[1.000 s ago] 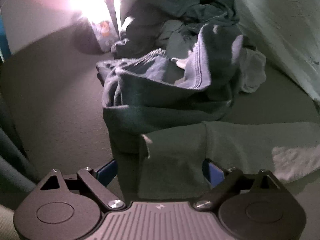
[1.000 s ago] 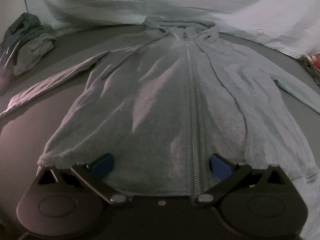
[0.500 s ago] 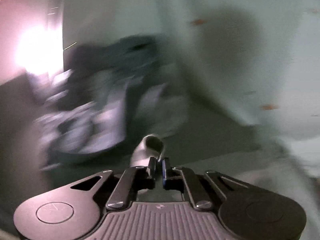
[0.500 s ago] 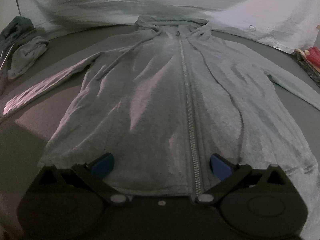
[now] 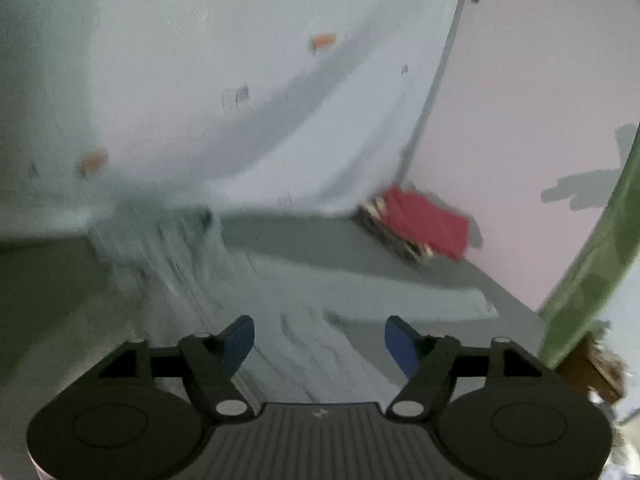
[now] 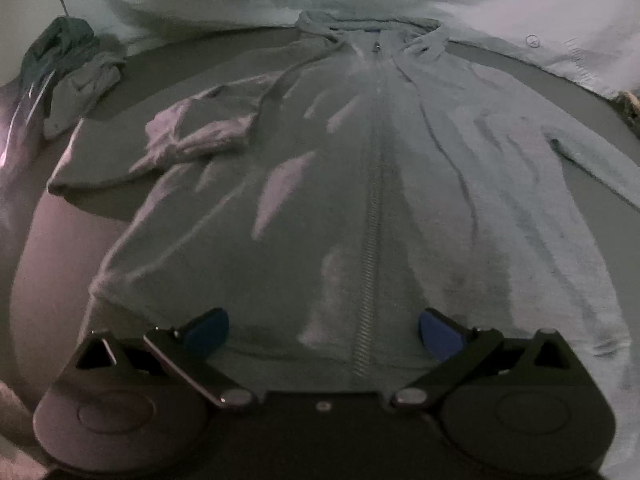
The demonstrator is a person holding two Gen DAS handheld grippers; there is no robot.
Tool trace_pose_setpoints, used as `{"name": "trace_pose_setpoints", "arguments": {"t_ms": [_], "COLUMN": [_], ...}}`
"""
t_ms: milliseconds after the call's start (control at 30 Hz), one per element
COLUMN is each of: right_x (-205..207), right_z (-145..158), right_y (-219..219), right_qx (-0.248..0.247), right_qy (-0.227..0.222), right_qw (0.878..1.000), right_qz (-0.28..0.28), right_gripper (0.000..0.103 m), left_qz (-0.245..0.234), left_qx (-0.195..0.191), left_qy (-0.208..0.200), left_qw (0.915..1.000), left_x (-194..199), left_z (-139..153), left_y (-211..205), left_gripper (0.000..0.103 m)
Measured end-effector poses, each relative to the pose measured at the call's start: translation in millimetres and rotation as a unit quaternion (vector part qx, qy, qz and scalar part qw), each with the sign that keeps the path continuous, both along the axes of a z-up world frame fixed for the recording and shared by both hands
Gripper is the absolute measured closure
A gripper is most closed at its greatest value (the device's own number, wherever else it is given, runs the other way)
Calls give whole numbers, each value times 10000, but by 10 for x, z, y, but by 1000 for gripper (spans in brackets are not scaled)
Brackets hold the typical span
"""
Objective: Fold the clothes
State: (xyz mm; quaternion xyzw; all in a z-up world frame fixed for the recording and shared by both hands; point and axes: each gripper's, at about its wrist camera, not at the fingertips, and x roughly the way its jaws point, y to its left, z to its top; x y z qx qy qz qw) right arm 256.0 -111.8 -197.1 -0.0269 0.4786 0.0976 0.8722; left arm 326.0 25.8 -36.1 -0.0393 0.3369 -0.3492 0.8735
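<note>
A pale grey zip hoodie (image 6: 360,184) lies flat on the dark bed surface, zipper up the middle, hood at the far end. Its left sleeve (image 6: 200,136) lies bunched and folded back beside the body; the other sleeve (image 6: 592,164) stretches out to the right. My right gripper (image 6: 323,330) hovers open over the hem, zipper between the fingers. In the blurred left wrist view, my left gripper (image 5: 319,340) is open above the hoodie's cloth (image 5: 192,264), holding nothing.
A heap of dark clothes (image 6: 64,68) sits at the far left. A pale sheet with orange prints (image 5: 280,100) hangs behind the bed. A red folded item (image 5: 424,224) lies at the far right by the wall. A green edge (image 5: 592,248) rises on the right.
My left gripper shut on the left sleeve's cuff, carried it in toward the hoodie's body, then opened and let go. The sleeve now lies bunched. The right gripper barely moved.
</note>
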Motion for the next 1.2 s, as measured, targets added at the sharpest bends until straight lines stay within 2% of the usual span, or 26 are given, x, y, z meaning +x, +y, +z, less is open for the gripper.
{"name": "trace_pose_setpoints", "arguments": {"t_ms": [67, 133, 200, 267, 367, 433, 533, 567, 600, 633, 733, 867, 933, 1033, 1200], "right_x": [-16, 87, 190, 293, 447, 557, 850, 945, 1021, 1098, 1257, 1420, 1458, 1515, 1646], "right_z": [30, 70, 110, 151, 211, 247, 218, 210, 209, 205, 157, 65, 56, 100, 492], "right_y": [-48, -52, -55, -59, -64, -62, 35, 80, 198, 312, 614, 932, 1014, 1100, 977], "right_qx": [-221, -135, -49, 37, 166, 295, 1362, 1666, 1659, 1581, 1235, 685, 698, 608, 1107], "right_qy": [-78, -120, -163, -206, -270, -291, 89, 202, 227, 229, 94, 63, 83, 125, -229], "right_qw": [9997, 9998, 9998, 9997, 9992, 9988, 9906, 9858, 9858, 9871, 9917, 9954, 9940, 9932, 9860], "right_qz": [-22, 33, 87, 142, 224, 266, 74, 31, 113, 136, 339, 668, 834, 986, 1227], "right_gripper": [1, 3, 9, 25, 46, 48, 49, 45, 41, 34, 33, 35, 64, 94, 95], "left_qz": [320, 835, 1427, 1990, 2658, 2976, 3328, 3440, 3532, 3604, 3802, 3936, 3983, 4073, 4369], "left_qx": [250, 630, 979, 1145, 934, 730, 604, 576, 538, 479, 326, 256, 236, 194, 150], "left_qy": [311, 638, 1023, 1428, 2053, 2293, 2449, 2490, 2529, 2567, 2645, 2637, 2641, 2640, 2456], "left_qw": [9987, 9925, 9796, 9627, 9373, 9239, 9086, 9035, 8991, 8955, 8857, 8803, 8781, 8741, 8652], "left_x": [-13, 0, 33, 67, 97, 94, 86, 86, 78, 61, 33, 21, 17, 10, 3], "left_z": [-243, -504, -771, -1014, -1281, -1369, -1439, -1460, -1474, -1477, -1457, -1427, -1422, -1417, -1316], "left_y": [129, 301, 539, 771, 1118, 1276, 1471, 1536, 1599, 1664, 1851, 1999, 2029, 2045, 1961], "left_gripper": [15, 15, 15, 15, 15, 15, 15, 15, 15, 15, 15, 14, 14, 14, 13]}}
